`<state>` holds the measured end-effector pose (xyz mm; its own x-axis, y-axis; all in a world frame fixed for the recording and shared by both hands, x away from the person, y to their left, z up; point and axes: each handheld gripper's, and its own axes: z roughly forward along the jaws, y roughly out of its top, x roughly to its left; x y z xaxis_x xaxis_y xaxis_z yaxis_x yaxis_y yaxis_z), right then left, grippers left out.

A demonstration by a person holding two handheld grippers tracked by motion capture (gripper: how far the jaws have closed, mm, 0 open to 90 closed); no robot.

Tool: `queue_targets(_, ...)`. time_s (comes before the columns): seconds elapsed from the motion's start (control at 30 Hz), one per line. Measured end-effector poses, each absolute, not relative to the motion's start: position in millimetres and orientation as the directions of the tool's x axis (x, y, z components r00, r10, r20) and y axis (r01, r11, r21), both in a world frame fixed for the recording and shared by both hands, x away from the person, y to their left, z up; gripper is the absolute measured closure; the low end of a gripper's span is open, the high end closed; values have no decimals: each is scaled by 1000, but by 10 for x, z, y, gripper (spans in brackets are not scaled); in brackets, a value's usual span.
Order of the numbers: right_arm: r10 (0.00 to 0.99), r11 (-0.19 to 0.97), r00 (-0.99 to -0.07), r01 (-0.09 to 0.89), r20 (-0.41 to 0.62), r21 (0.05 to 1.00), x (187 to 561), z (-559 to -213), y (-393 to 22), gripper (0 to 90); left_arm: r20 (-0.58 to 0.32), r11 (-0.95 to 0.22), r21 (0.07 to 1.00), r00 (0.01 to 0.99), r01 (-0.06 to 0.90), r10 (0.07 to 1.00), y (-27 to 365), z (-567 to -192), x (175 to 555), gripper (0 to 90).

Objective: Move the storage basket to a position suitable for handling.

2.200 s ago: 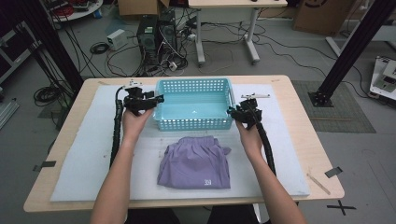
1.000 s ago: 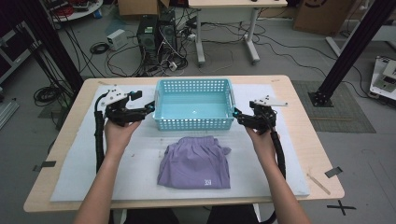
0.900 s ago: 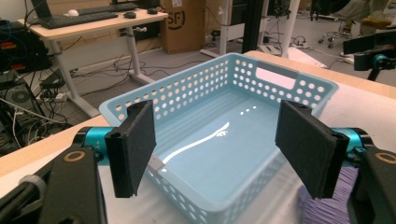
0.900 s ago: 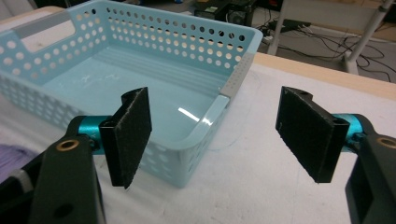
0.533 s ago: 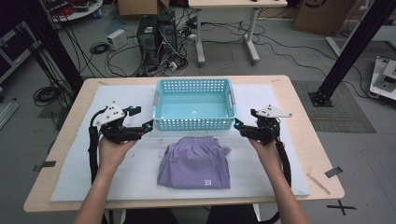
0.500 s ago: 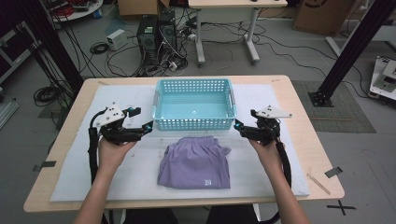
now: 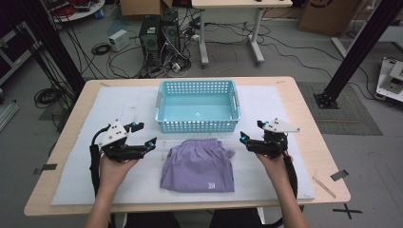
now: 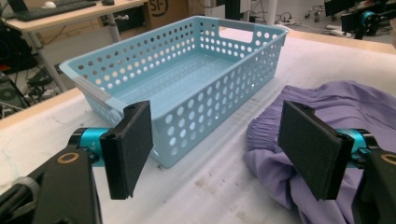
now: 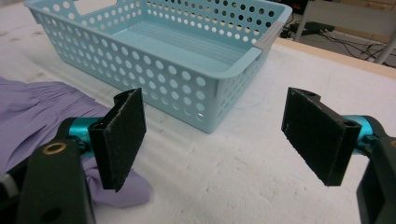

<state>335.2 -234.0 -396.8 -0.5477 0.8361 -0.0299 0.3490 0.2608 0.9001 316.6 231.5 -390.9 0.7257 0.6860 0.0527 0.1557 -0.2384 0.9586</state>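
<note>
Folded purple garment [image 7: 199, 166], small white label near its front hem, unreadable. Left gripper [image 7: 151, 142] and right gripper [image 7: 243, 138] flank it, fingers open, the right's just widening, empty.

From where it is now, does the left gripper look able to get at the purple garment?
Probably yes. The left gripper is open beside the folded purple garment, jaws pointing toward its near edge, with bare mat between them. The blue basket sits behind and to the side, not in the path.
</note>
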Motion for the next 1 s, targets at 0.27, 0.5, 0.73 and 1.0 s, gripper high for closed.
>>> queue_targets(0.27, 827, 233, -562, 353, 6, 906, 3208, -4077, -2412, 216, 1, -192, 965, 730, 178, 684, 2346, -4041, 3017, 242)
queue_targets(0.5, 817, 225, -576, 353, 21, 908, 3085, -4145, -2463, 214, -26, -197, 957, 736, 215, 677, 2365, -4120, 2981, 242)
queue_targets(0.73, 814, 238, -580, 359, 16, 902, 2981, -4223, -2500, 214, -36, -186, 958, 734, 219, 678, 2392, -4174, 2944, 241)
queue_targets(1.0, 819, 233, -573, 368, 22, 900, 2962, -4247, -2552, 214, -41, -189, 955, 733, 229, 679, 2376, -4208, 2961, 241)
